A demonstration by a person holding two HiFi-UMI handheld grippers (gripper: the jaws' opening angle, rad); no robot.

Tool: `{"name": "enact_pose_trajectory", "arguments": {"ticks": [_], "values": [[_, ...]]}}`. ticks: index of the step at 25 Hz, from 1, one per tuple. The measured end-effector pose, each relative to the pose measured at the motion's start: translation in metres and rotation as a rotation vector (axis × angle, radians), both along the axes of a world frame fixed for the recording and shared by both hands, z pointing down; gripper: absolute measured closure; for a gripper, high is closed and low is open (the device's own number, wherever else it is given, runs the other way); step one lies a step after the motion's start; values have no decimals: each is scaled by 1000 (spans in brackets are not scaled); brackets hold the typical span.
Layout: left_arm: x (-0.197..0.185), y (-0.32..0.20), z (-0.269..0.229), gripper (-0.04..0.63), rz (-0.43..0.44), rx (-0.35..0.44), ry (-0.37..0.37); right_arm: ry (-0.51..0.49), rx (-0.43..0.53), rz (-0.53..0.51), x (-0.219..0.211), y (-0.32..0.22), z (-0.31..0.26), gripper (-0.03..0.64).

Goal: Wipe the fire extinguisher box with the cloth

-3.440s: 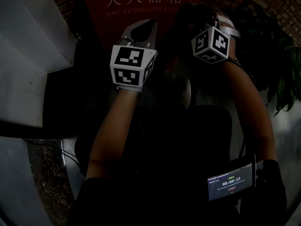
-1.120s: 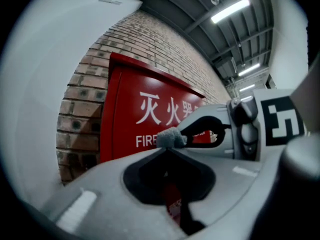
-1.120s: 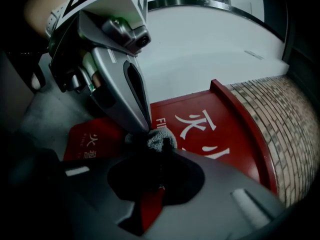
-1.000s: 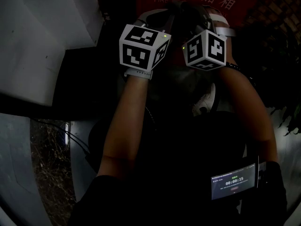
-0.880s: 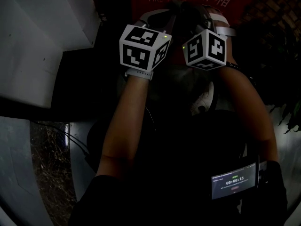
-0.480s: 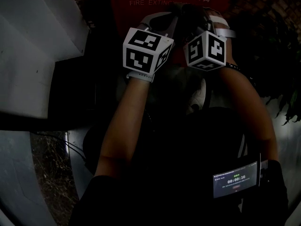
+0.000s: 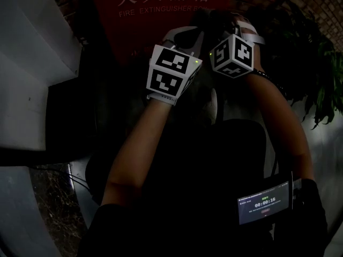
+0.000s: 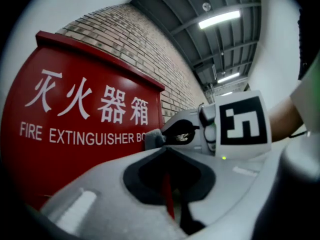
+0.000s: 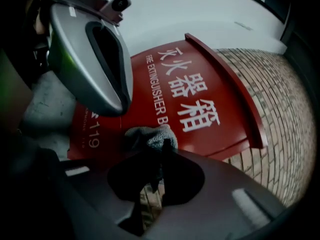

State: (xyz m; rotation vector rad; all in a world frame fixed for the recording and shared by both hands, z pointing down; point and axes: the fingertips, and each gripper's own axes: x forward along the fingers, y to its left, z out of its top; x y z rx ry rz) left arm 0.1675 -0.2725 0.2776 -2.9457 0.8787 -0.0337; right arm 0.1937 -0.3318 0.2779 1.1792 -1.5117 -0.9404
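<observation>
Head view: left claw (image 7: 185, 35) moved beside right claw (image 7: 220, 21).

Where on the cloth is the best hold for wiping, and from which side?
Pinch the cloth by its bunched end, from the side away from the fire extinguisher box. The right gripper is shut on it that way, so a wad sticks out past the tips toward the box.

Beneath you, the floor (image 7: 53, 208) shows only at the lower left of the head view: a speckled, stone-like patch flanked by smooth grey. A thin dark cable (image 7: 73, 173) lies along its edge. One pale shoe (image 7: 214, 105) (yours) stands further ahead. The red fire extinguisher box (image 7: 155, 15) rises beyond it, but its foot is hidden, so contact with the floor is unconfirmed.
</observation>
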Motion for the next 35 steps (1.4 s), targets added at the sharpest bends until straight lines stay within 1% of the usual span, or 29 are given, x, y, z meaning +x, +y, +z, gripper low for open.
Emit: {"name": "enact_pose_trajectory", "arguments": {"ticks": [3, 6, 9, 13, 16, 17, 19, 21, 24, 27, 30, 32, 35], "values": [[3, 5, 0, 592, 16, -10, 10, 1, -1, 43, 22, 1, -1, 584], [-4, 3, -3, 592, 13, -17, 28, 20, -5, 72, 34, 2, 0, 584], [-19, -6, 1, 592, -23, -30, 27, 46, -22, 92, 40, 3, 3, 584], [-45, -17, 3, 592, -76, -62, 59, 64, -18, 82, 32, 12, -2, 584], [-69, -25, 3, 592, -129, -64, 66, 104, -3, 25, 5, 21, -8, 584], [-77, -28, 5, 592, -150, -64, 58, 122, 2, 1, -7, 23, -10, 584], [-91, -34, 11, 592, -194, -54, 14, 139, 8, -41, -31, 25, -12, 584], [-105, -39, 16, 592, -235, -33, -35, 136, 9, -78, -55, 26, -11, 584], [-128, -45, 19, 592, -292, -5, -70, 118, 5, -129, -89, 23, -8, 584], [-149, -51, 22, 592, -340, 2, -79, 106, 0, -173, -121, 16, -2, 584], [-166, -55, 24, 592, -368, -7, -74, 99, -7, -218, -153, 9, 4, 584], [-180, -58, 26, 592, -388, -6, -88, 93, -9, -250, -175, 4, 8, 584], [-203, -64, 25, 592, -418, 21, -113, 72, -17, -295, -207, -1, 14, 584]]}}
